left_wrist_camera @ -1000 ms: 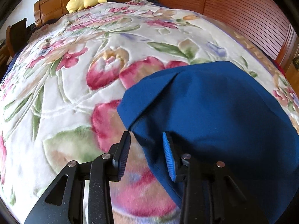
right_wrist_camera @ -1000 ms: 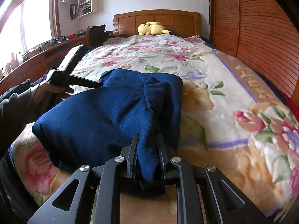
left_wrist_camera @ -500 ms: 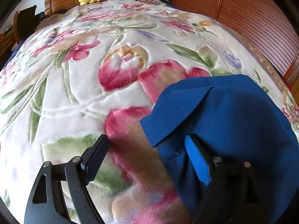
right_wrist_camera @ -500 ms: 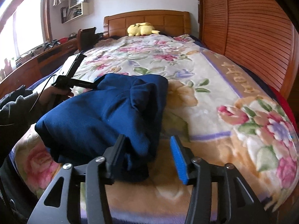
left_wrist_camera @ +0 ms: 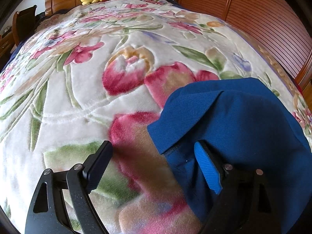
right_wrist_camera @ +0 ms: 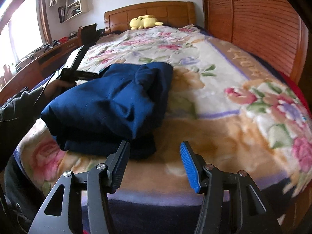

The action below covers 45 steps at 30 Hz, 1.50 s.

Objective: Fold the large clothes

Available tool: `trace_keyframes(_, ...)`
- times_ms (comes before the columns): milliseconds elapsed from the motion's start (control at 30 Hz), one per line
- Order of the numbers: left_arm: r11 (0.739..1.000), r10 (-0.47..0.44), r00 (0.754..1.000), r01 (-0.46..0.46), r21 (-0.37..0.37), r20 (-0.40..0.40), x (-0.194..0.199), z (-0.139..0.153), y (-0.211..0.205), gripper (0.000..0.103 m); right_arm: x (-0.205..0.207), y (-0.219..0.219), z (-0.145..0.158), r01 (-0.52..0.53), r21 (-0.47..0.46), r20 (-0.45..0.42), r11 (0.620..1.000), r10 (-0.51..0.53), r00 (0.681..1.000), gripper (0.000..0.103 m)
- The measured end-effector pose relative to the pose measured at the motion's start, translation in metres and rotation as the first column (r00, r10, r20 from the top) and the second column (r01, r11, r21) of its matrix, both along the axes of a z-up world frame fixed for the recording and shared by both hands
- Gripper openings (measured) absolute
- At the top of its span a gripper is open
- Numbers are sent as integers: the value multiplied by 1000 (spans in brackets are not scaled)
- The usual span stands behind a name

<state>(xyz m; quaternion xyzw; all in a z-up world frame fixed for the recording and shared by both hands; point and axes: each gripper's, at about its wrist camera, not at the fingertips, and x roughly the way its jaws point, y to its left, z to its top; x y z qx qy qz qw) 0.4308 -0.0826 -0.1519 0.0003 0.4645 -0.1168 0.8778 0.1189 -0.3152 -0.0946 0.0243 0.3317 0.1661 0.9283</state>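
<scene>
the garment (right_wrist_camera: 109,101) is solid dark blue, brighter royal blue in the left wrist view. the blanket (left_wrist_camera: 81,97) is cream with pink and red tulips, green leaves, peach and lilac blooms, and a tan border. the plush toy (right_wrist_camera: 145,21) is yellow. the headboard (right_wrist_camera: 156,11) is orange-brown wood. each tool has black fingers (right_wrist_camera: 120,163) and one blue pad (right_wrist_camera: 189,167).

A home bedroom. Bed with carved wooden headboard (right_wrist_camera: 150,12), thick floral blanket (right_wrist_camera: 224,81) spread over it, yellow plush toy (right_wrist_camera: 145,21) at the head. Slatted wooden wardrobe doors (right_wrist_camera: 253,25) alongside, wall shelf (right_wrist_camera: 73,3) with clutter, bright window (right_wrist_camera: 21,31) above a wooden desk (right_wrist_camera: 33,62).
</scene>
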Motion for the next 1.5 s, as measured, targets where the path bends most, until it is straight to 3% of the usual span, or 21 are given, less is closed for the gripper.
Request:
trace_keyframes(200,999,-5,1000,4,35,23,-1,5,-4,85,17,18,-10,-35,28,-27,999,36,999,56)
trace_keyframes(300,999,-33,999,32,15,39,-3,9,-8,71,23,16,-10,-26,52,-27,998,28,999,56)
trace_keyframes(467,998,-48,998,49,-44,40,-1,16,-11,28,28,15,-17,-23,79,-31,997,26,999,56)
trace_keyframes(567,998,-60,996,62,-22,65,-6,25,-17,17,31,16,-18,-31,82,-28,996,33,999,54)
trace_keyframes(600,998,-62,995,63,-8,84,-10,30,-19,16,30,16,-18,-36,87,-23,996,38,999,50)
trace_keyframes(667,998,-60,992,60,4,113,-16,41,-21,14,28,13,-16,-35,96,1,995,35,999,18)
trace_keyframes(767,998,-59,985,60,-1,164,-25,64,-23,12,24,10,-13,-39,125,34,991,35,999,10)
trace_keyframes(1000,996,-90,962,88,19,259,-53,119,-42,11,7,-2,11,-43,118,147,992,26,989,8)
trace_keyframes(1200,993,-121,946,119,25,300,-69,151,-72,11,-6,-42,31,13,111,227,994,-38,973,7)
trace_keyframes(1367,985,-169,928,169,28,333,-76,172,-122,11,-20,-90,42,80,70,283,994,-97,954,7)
trace_keyframes(1500,972,-232,902,233,41,364,-79,195,-186,11,-30,-133,50,146,31,315,989,-148,937,7)
